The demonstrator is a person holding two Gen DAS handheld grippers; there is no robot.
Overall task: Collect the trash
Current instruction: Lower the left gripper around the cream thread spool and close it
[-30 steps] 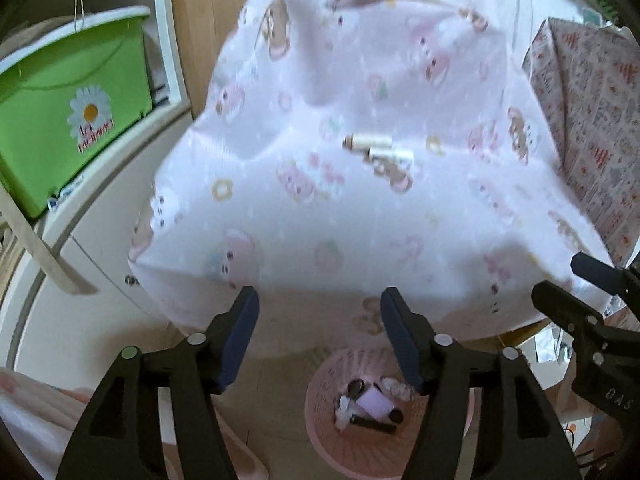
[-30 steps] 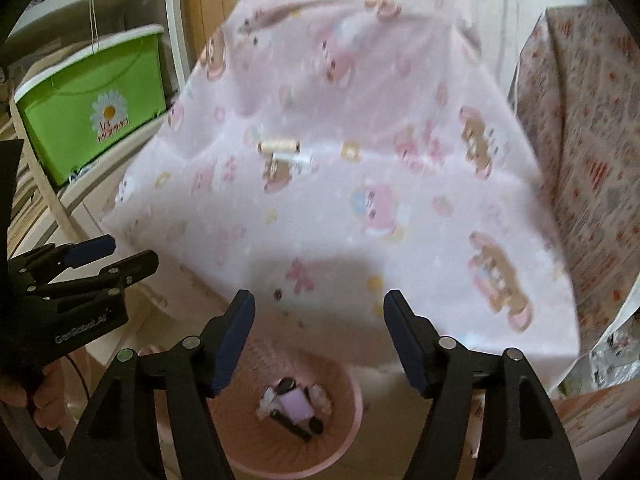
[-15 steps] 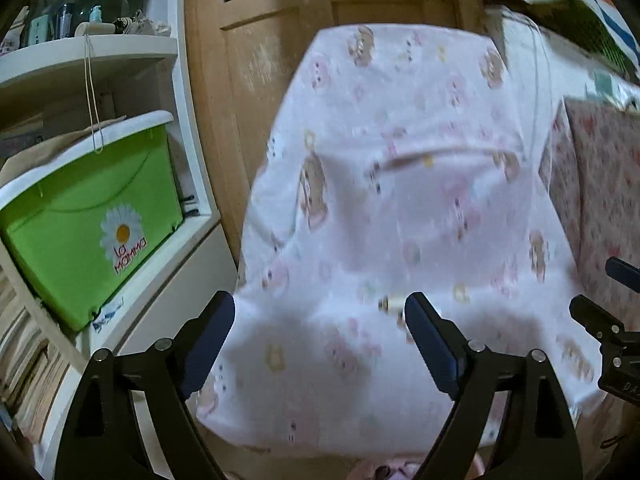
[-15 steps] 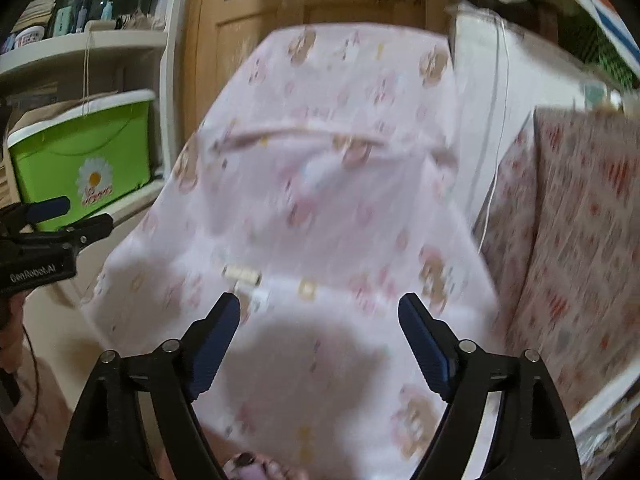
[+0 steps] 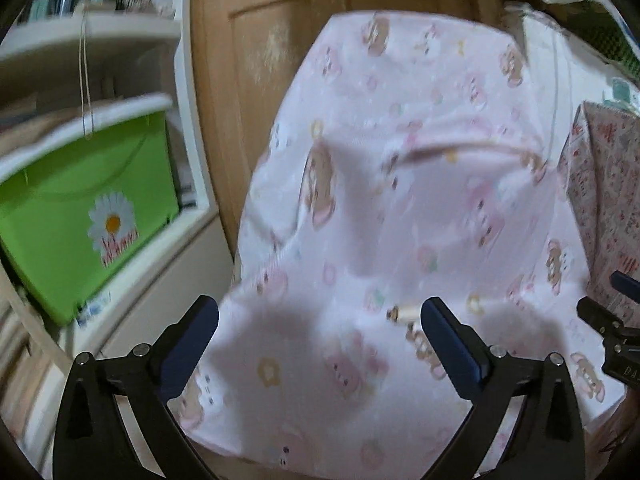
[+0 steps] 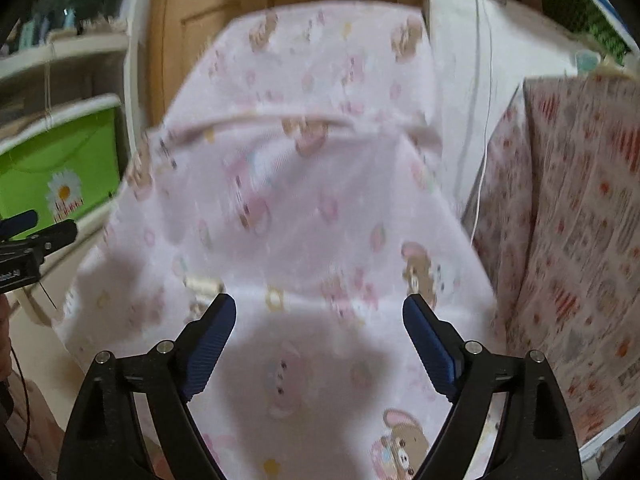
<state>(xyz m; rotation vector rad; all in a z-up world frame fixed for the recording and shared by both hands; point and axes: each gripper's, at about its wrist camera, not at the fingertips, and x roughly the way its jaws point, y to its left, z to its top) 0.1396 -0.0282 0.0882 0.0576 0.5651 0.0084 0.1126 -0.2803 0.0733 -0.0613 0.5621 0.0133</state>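
A small cream cylinder of trash (image 5: pixel 405 313) lies on a pink cartoon-print sheet (image 5: pixel 384 208) that covers a table. It also shows in the right wrist view (image 6: pixel 202 283), blurred. My left gripper (image 5: pixel 318 322) is open and empty above the sheet's near part, its right finger just beside the cylinder. My right gripper (image 6: pixel 319 320) is open and empty over the sheet (image 6: pixel 304 184), the cylinder just beyond its left finger. The pink trash basket is out of view.
A green bin with a daisy sticker (image 5: pixel 76 216) sits on white shelving at the left. A wooden door (image 5: pixel 280 40) stands behind the table. A red-patterned cloth (image 6: pixel 576 220) hangs at the right. Each gripper shows at the edge of the other's view.
Both grippers have risen and tilted up from the pink basket on the floor to face the table. The basket has dropped out of view and the jaws have opened wider.
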